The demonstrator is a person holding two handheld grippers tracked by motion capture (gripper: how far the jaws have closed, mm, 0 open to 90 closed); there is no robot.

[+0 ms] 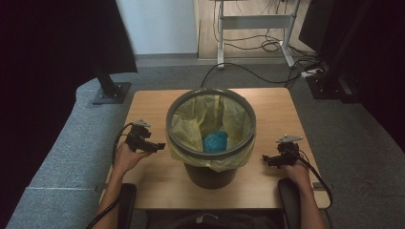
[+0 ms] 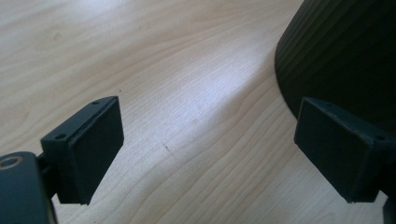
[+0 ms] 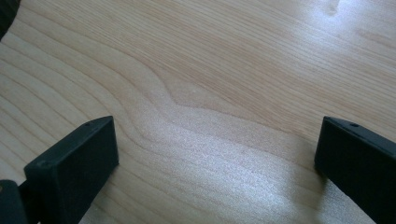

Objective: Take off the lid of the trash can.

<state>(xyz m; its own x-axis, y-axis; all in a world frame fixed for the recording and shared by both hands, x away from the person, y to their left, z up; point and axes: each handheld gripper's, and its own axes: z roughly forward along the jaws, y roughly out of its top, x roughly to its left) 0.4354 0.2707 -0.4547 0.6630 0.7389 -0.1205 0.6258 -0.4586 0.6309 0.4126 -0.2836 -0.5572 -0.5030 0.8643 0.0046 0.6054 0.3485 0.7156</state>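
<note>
Pale wood grain covers the bench, and from the high view we see a dark bin standing near its middle, lined with a yellow bag whose edge folds out over the grey rim. Down inside the bag lies a blue crumpled wad. We hold the left gripper just beside the bin's left side, its tip pointing toward the rim, with the hand resting on the bench. We hold the right gripper near the bin's right side, a little apart from it, also low over the wood. Cables trail back from both along our forearms.

Moving to the left gripper view, we look along the left gripper, whose jaws stand wide apart with nothing between them but bare bench. The ribbed dark wall of the bin rises at the upper right, close behind the right-hand jaw.

Turning to the right gripper view, the right gripper likewise has its jaws spread wide and empty, hovering low over the wood. A dark sliver at the top left corner may be the bin, though we cannot tell for sure.
</note>
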